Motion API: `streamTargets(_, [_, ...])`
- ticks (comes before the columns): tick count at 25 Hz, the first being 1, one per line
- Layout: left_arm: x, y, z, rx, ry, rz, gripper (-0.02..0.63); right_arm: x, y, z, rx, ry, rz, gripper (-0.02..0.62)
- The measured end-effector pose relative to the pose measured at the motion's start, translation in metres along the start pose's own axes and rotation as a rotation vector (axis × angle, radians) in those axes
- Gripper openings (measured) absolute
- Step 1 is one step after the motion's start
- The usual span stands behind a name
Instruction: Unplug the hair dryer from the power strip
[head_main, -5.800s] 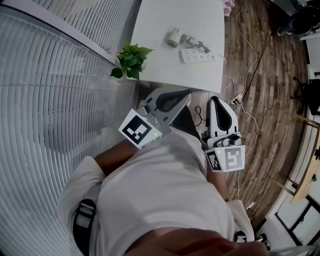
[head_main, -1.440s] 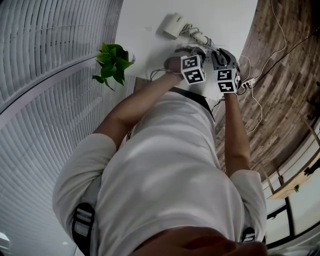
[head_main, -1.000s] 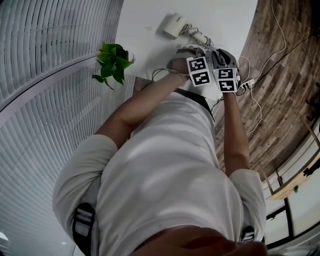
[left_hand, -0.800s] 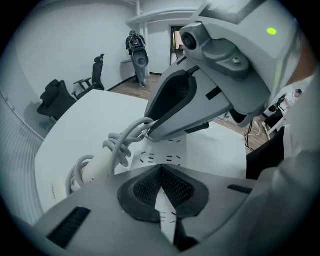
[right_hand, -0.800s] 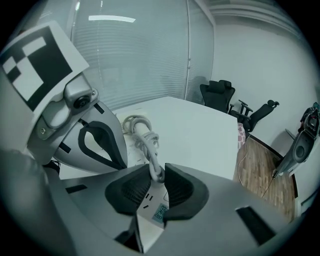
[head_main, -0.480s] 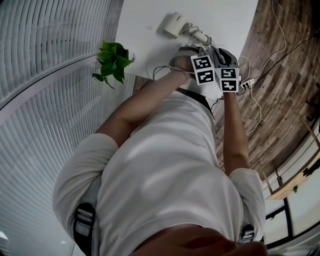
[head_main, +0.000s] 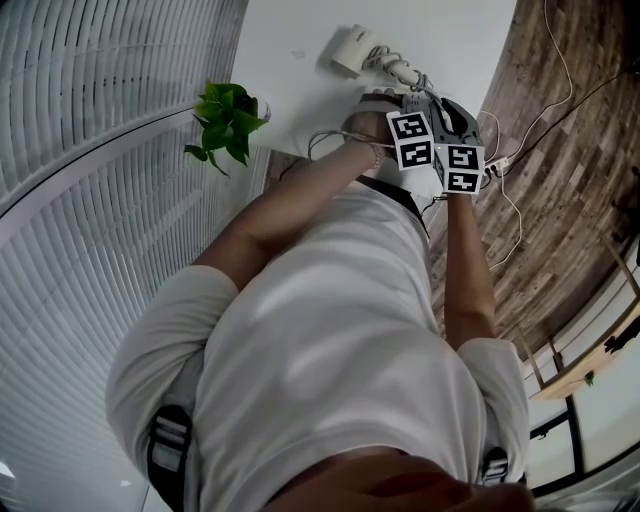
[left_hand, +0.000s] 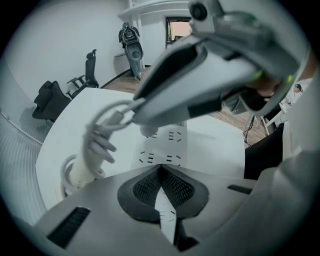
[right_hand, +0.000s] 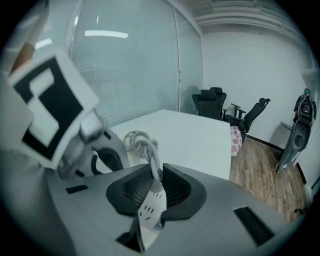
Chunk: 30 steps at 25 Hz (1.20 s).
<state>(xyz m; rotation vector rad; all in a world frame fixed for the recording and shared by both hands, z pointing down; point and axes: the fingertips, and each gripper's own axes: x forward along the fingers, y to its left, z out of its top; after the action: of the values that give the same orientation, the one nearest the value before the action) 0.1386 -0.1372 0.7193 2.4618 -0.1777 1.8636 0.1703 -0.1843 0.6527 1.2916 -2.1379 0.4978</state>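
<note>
Right gripper, jaws just closing, pinches plug directly above power strip, so pull goes straight up; left gripper, jaws pressed together, sits over its near end.

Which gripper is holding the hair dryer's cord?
The right gripper; its jaws have just been closing on the cord. The left gripper only points down at the power strip.

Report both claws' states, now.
Left claw: closed, tips down over the power strip, gripping nothing.
Right claw: just been closing, now clamped on the plug.
</note>
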Motion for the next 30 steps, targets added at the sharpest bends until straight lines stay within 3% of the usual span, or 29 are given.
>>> streamTargets(3, [-0.002,0.003,0.004,-0.016,-0.008,-0.017,0.029,-0.008,-0.008,0.032,-0.054,-0.027,-0.005,0.083])
streamTargets(7, [-0.002,0.000,0.000,-0.050,-0.033,-0.031,0.029,-0.010,-0.006,0.018,-0.032,0.006,0.014,0.084])
streamTargets(13, [-0.002,0.001,0.000,-0.024,-0.034,-0.019,0.029,-0.009,-0.003,0.010,-0.028,0.026,0.027,0.084])
streamTargets(30, [-0.004,0.000,0.001,0.015,-0.065,0.015,0.029,0.020,-0.039,0.024,-0.216,0.105,0.046,0.087])
